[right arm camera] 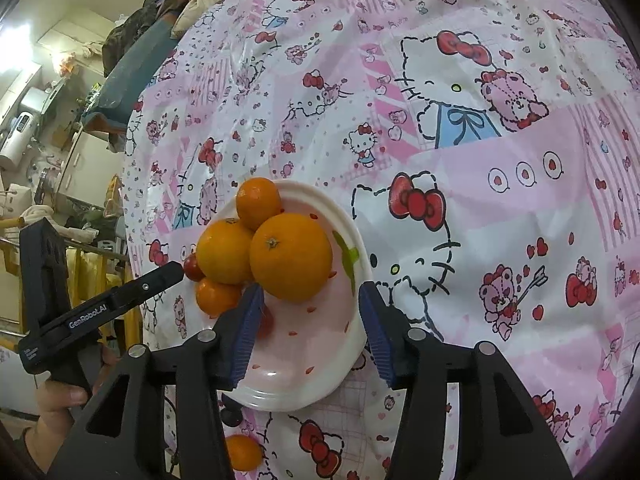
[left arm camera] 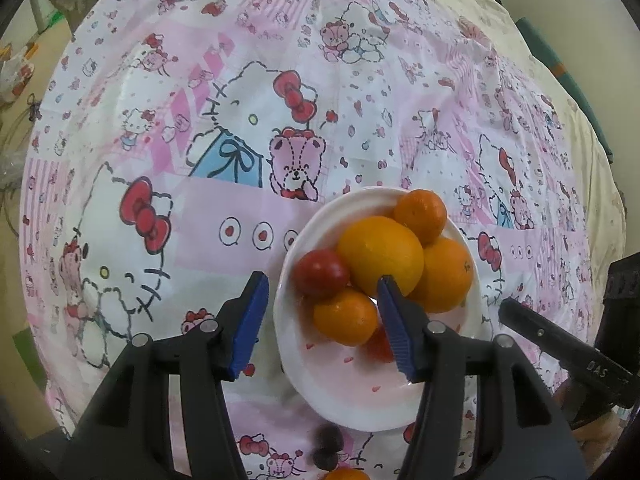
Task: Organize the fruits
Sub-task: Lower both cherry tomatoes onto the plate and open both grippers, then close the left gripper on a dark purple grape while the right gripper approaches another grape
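A white plate (left arm camera: pixel 448 396) with pink hearts holds several oranges and red tomatoes. A big orange (left arm camera: pixel 380 256) sits on top, a red tomato (left arm camera: pixel 320 272) to its left. My left gripper (left arm camera: pixel 322 286) is open and empty, hovering over the plate's left side, around a small orange (left arm camera: pixel 346 316). In the right wrist view the plate (right arm camera: pixel 304 388) and big orange (right arm camera: pixel 291 256) lie just ahead. My right gripper (right arm camera: pixel 310 292) is open and empty, its jaws straddling the plate's near part. A loose orange (right arm camera: pixel 242 452) lies on the cloth below the plate, also showing in the left view (left arm camera: pixel 346 474).
A pink and white cartoon-cat tablecloth (left arm camera: pixel 240 140) covers the round table. Two dark fruits (left arm camera: pixel 328 446) lie by the plate's near rim. The other gripper's finger shows at the right (left arm camera: pixel 560 344) and at the left (right arm camera: pixel 120 296). Cluttered room beyond the table's left edge (right arm camera: pixel 48 120).
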Available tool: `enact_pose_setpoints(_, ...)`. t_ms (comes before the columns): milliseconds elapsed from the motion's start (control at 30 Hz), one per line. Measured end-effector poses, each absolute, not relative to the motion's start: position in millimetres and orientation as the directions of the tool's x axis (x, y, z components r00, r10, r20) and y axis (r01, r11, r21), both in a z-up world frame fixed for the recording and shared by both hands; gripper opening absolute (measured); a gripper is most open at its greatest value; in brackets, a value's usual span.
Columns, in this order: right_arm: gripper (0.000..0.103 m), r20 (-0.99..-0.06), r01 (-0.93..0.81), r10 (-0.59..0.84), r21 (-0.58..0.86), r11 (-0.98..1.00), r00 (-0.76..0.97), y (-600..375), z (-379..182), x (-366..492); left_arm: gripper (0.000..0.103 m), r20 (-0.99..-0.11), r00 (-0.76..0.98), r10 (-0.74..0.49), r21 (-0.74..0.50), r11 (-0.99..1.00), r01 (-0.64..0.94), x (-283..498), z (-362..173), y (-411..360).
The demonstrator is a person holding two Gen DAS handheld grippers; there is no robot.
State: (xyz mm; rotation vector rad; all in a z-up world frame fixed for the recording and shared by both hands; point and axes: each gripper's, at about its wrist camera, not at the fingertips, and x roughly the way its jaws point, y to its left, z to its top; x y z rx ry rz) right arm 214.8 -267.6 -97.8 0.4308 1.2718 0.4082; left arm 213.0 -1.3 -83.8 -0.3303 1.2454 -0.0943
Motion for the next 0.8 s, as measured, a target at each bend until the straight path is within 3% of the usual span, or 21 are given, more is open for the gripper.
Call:
enact_pose_setpoints(167, 0.067, -0.817, -0.054, 0.512, 0.517, 0.854, 0.265, -268.6, -88.9, 203.6, 0.052, -0.902, 0.361, -0.236, -0.285, 0.954, -0.089, 201.3, -72.9, 0.6)
enact_pose_setpoints(333, 0.067, -0.814, -0.071, 0.513, 0.515, 0.854, 0.272, -265.8, -77.9, 187.8, 0.052, -0.902, 0.385, -0.196, -0.234, 0.971, -0.055, 182.0, -60.7, 0.6)
enact_pose_setpoints(467, 0.067, -0.804, -0.087, 0.518, 0.517, 0.852, 0.291, -264.9, -65.4, 173.3, 0.07, -0.901, 0.366, -0.232, -0.258, 0.966, -0.023, 165.5, -54.9, 0.9)
enact_pose_setpoints(800, 0.067, -0.801, -0.042, 0.517, 0.531, 0.847, 0.304, -271.5, -64.7, 134.8, 0.07, -0.94, 0.236, -0.248, -0.263, 0.964, -0.033, 113.0, -76.1, -4.2)
